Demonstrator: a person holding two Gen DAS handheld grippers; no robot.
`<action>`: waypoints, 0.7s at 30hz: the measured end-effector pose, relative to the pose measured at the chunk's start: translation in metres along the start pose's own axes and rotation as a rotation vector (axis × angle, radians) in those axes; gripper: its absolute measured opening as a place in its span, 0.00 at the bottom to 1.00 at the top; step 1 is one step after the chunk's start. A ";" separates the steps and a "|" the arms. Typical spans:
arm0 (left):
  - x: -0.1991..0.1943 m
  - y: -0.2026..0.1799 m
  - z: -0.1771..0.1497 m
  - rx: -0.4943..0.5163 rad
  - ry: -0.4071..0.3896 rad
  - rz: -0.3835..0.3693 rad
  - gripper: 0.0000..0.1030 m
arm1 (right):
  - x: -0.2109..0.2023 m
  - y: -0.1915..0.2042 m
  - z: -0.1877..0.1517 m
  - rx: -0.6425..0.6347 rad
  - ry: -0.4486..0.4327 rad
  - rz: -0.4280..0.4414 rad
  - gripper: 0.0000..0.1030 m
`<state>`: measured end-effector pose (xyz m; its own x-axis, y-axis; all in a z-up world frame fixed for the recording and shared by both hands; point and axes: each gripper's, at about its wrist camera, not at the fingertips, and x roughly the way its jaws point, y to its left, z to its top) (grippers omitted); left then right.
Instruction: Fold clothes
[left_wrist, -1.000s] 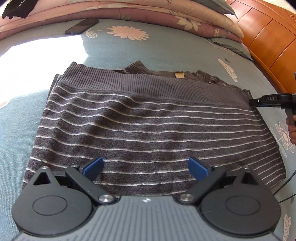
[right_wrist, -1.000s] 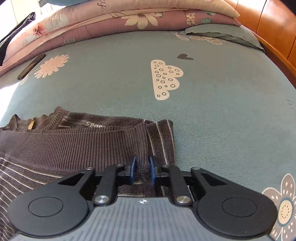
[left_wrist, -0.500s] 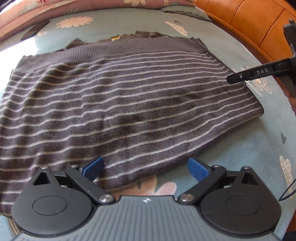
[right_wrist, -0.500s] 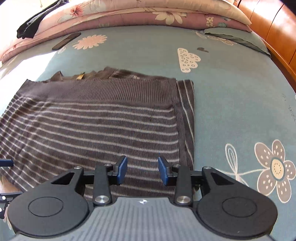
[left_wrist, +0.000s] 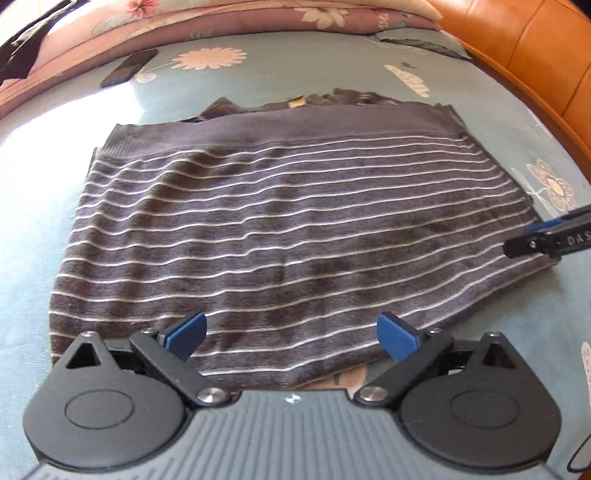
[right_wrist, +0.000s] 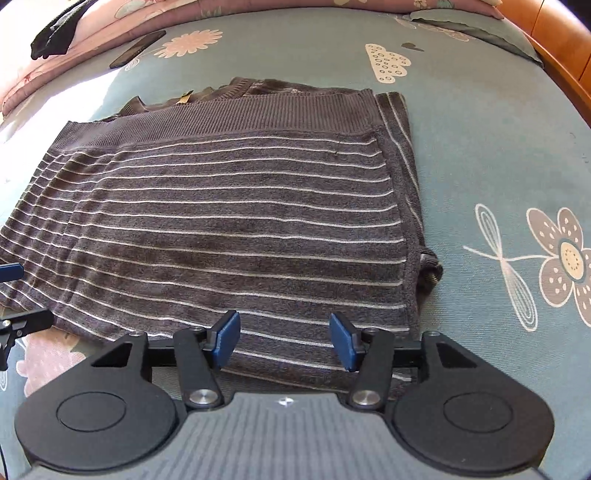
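A dark grey sweater (left_wrist: 280, 229) with thin white stripes lies folded flat on the bed, its ribbed hem uppermost at the far side and the collar with a tan label peeking out behind. My left gripper (left_wrist: 291, 336) hovers open over the sweater's near edge, nothing between its blue pads. In the right wrist view the same sweater (right_wrist: 229, 221) fills the middle, and my right gripper (right_wrist: 284, 341) is open above its near edge, empty. A tip of the right gripper shows at the right edge of the left wrist view.
The sweater rests on a blue-green floral bedsheet (right_wrist: 498, 155). A dark phone (left_wrist: 129, 68) lies on the sheet at the far left. Folded pink quilts (left_wrist: 221, 18) line the head of the bed, and an orange wooden headboard (left_wrist: 535, 48) runs along the right.
The right gripper let go of the sweater's far right corner, opened wide and drew back to the near edge. The left gripper stayed open, shifting its view over the near side.
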<state>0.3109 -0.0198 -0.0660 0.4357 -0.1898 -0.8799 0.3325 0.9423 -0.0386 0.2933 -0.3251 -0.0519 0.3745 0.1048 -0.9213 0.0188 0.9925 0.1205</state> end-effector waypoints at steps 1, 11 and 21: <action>0.003 0.006 0.000 -0.023 0.012 0.018 0.95 | 0.004 0.003 0.001 0.009 0.010 -0.002 0.59; 0.019 0.046 -0.024 -0.174 0.075 0.002 0.97 | 0.025 0.011 -0.003 0.064 0.062 -0.023 0.81; -0.014 0.072 -0.025 -0.376 0.034 -0.148 0.98 | 0.021 0.044 -0.001 -0.027 0.044 -0.029 0.89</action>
<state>0.3084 0.0570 -0.0684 0.3761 -0.3276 -0.8667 0.0574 0.9419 -0.3311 0.3016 -0.2793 -0.0665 0.3332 0.0783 -0.9396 0.0039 0.9964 0.0845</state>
